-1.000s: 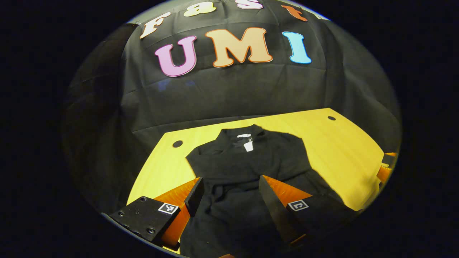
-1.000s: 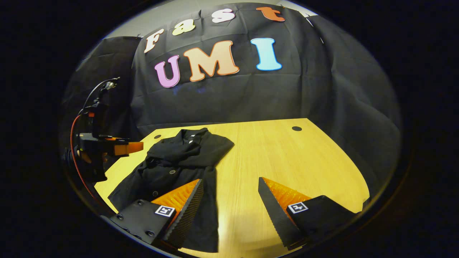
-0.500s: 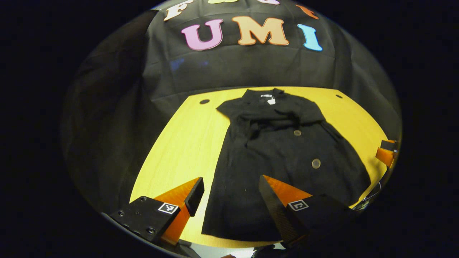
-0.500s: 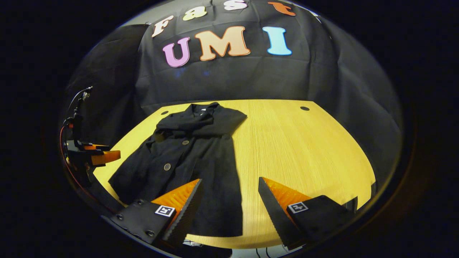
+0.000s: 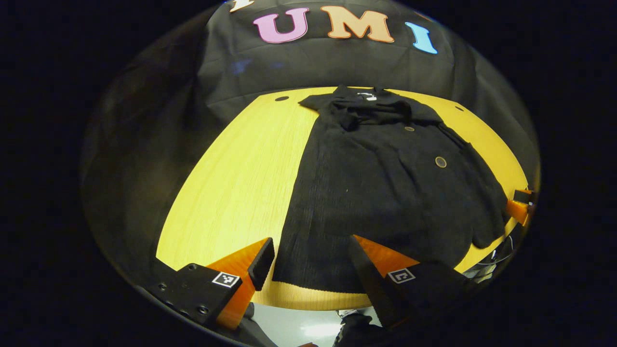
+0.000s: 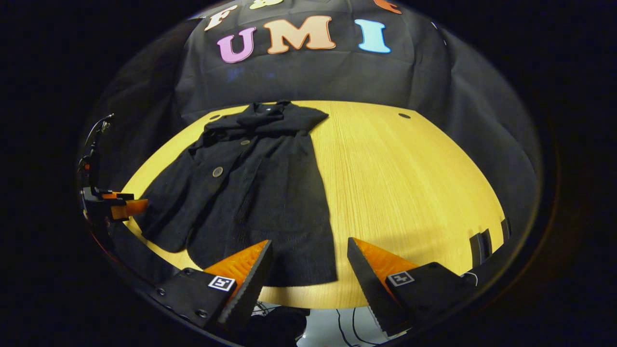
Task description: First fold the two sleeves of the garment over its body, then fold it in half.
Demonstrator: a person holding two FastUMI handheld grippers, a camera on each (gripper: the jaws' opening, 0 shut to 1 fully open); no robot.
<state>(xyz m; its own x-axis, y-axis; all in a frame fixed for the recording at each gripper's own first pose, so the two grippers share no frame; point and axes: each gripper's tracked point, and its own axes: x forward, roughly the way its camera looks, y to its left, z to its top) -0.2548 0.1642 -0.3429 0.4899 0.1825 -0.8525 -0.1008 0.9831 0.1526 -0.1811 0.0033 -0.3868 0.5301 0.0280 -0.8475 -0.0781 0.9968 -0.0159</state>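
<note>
Yellow wooden table [image 6: 409, 183], dark garment [image 6: 255, 183], sleeves seemingly folded.

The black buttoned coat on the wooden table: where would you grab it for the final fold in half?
Probably the black buttoned coat at its near hem corners: that edge lies flat along the wooden table front, nearest both open grippers, collar farthest away.

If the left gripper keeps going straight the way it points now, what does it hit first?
Most likely the garment: its near hem lies between and just beyond the open left gripper, flat on the table. Depth is unclear, so height above the cloth is uncertain.
</note>
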